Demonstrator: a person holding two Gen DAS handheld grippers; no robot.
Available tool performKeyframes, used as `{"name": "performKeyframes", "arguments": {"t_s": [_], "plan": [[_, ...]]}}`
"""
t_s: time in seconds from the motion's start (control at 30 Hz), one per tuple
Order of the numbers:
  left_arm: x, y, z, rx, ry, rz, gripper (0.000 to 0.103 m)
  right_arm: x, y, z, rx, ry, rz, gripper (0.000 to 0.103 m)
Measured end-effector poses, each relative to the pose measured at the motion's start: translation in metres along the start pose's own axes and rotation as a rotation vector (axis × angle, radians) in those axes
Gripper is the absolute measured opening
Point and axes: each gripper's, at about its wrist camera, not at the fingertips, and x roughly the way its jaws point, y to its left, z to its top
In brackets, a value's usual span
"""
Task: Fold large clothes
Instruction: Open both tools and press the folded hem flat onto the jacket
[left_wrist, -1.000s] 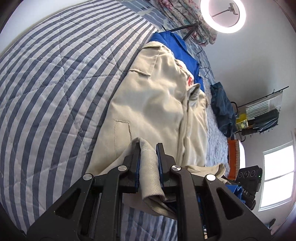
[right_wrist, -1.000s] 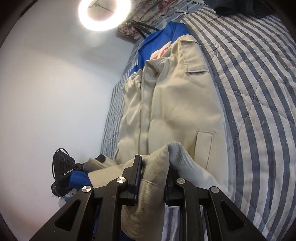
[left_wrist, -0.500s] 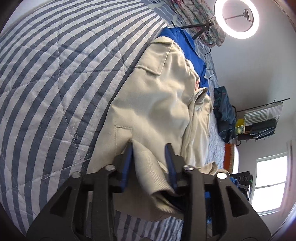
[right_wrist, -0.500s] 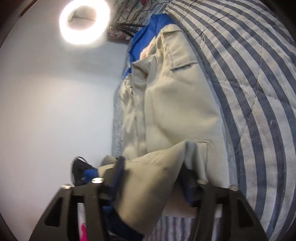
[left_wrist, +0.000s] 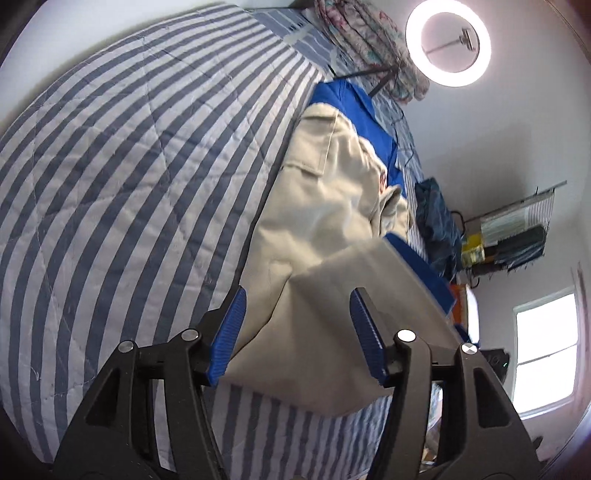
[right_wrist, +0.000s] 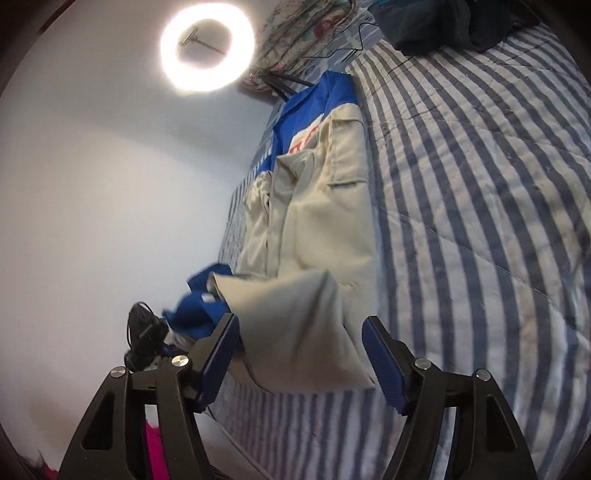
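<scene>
A beige jacket with blue lining (left_wrist: 325, 206) lies lengthwise on the striped bed; it also shows in the right wrist view (right_wrist: 317, 221). Its near hem is folded up and falls loose between the fingers in both views. My left gripper (left_wrist: 299, 332) is open, its blue pads wide apart on either side of the hem. My right gripper (right_wrist: 301, 360) is open too, with the hem flap in front of it and touching neither pad.
The blue-and-white striped quilt (left_wrist: 129, 166) covers the bed. A dark blue garment (left_wrist: 436, 221) lies past the jacket. A ring light (left_wrist: 448, 46) and floral bedding stand at the bed's far end. A rack with items (left_wrist: 517, 236) and a window are on the right.
Both grippers have opened wide and let go of the beige hem. The hem has dropped and spread out between the fingers.
</scene>
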Motion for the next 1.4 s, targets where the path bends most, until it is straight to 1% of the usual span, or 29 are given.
{"name": "performKeyframes", "arguments": {"t_s": [0.07, 0.1, 0.17, 0.2, 0.23, 0.3, 0.37, 0.47, 0.53, 0.6, 0.63, 0.67, 0.7, 0.8, 0.87, 0.9, 0.97, 1.07, 1.13, 1.23, 1.3, 1.4], "plan": [[0.003, -0.005, -0.006, 0.049, 0.018, 0.013, 0.058, -0.003, 0.004, -0.006, -0.042, 0.011, -0.013, 0.070], [0.005, -0.008, -0.009, 0.074, 0.029, 0.018, 0.057, -0.002, 0.011, -0.008, -0.086, 0.027, -0.031, 0.070], [0.009, -0.014, -0.013, 0.102, 0.046, 0.023, 0.050, 0.007, 0.029, -0.012, -0.195, 0.071, -0.058, 0.066], [0.010, -0.015, -0.016, 0.110, 0.054, 0.023, 0.047, 0.013, 0.038, -0.015, -0.242, 0.098, -0.065, 0.061], [0.011, -0.018, -0.019, 0.121, 0.060, 0.024, 0.046, 0.018, 0.046, -0.017, -0.275, 0.121, -0.056, 0.059], [0.014, -0.027, -0.024, 0.148, 0.067, 0.024, 0.046, 0.032, 0.062, -0.024, -0.329, 0.171, 0.005, 0.056], [0.019, -0.035, -0.026, 0.163, 0.066, 0.022, 0.046, 0.049, 0.077, -0.026, -0.367, 0.198, 0.049, 0.056], [0.029, -0.047, -0.022, 0.179, 0.036, 0.072, 0.046, 0.074, 0.087, -0.016, -0.352, 0.179, 0.070, 0.056], [0.036, -0.050, -0.019, 0.181, 0.020, 0.103, 0.046, 0.083, 0.089, -0.006, -0.320, 0.153, 0.036, 0.056], [0.040, -0.052, -0.015, 0.211, -0.009, 0.164, 0.046, 0.092, 0.086, 0.005, -0.304, 0.121, -0.069, 0.056], [0.040, -0.051, -0.013, 0.215, -0.015, 0.172, 0.046, 0.097, 0.082, 0.010, -0.302, 0.106, -0.135, 0.056], [0.039, -0.048, -0.011, 0.213, -0.017, 0.171, 0.046, 0.100, 0.080, 0.013, -0.294, 0.099, -0.173, 0.056], [0.038, -0.045, -0.008, 0.206, -0.021, 0.163, 0.046, 0.099, 0.076, 0.016, -0.277, 0.093, -0.183, 0.056], [0.038, -0.035, 0.000, 0.193, -0.022, 0.124, 0.046, 0.078, 0.069, 0.022, -0.248, 0.047, -0.131, 0.057], [0.042, -0.032, 0.005, 0.187, -0.001, 0.089, 0.046, 0.059, 0.065, 0.026, -0.253, 0.013, -0.133, 0.061], [0.045, -0.030, 0.007, 0.190, 0.011, 0.078, 0.046, 0.050, 0.060, 0.026, -0.250, 0.005, -0.142, 0.064], [0.051, -0.028, 0.010, 0.186, 0.028, 0.059, 0.046, 0.040, 0.048, 0.027, -0.226, 0.010, -0.153, 0.064], [0.056, -0.022, 0.013, 0.146, 0.050, 0.017, 0.046, 0.030, 0.028, 0.023, -0.164, 0.021, -0.151, 0.064], [0.057, -0.021, 0.013, 0.144, 0.051, 0.014, 0.046, 0.029, 0.022, 0.018, -0.138, 0.034, -0.132, 0.061], [0.056, -0.026, 0.008, 0.184, 0.058, 0.028, 0.046, 0.030, 0.027, 0.012, -0.162, 0.060, -0.119, 0.059], [0.056, -0.029, 0.005, 0.209, 0.059, 0.047, 0.046, 0.038, 0.035, 0.008, -0.205, 0.094, -0.152, 0.058], [0.056, -0.028, 0.003, 0.204, 0.053, 0.061, 0.046, 0.051, 0.036, 0.004, -0.237, 0.119, -0.220, 0.058]]}}
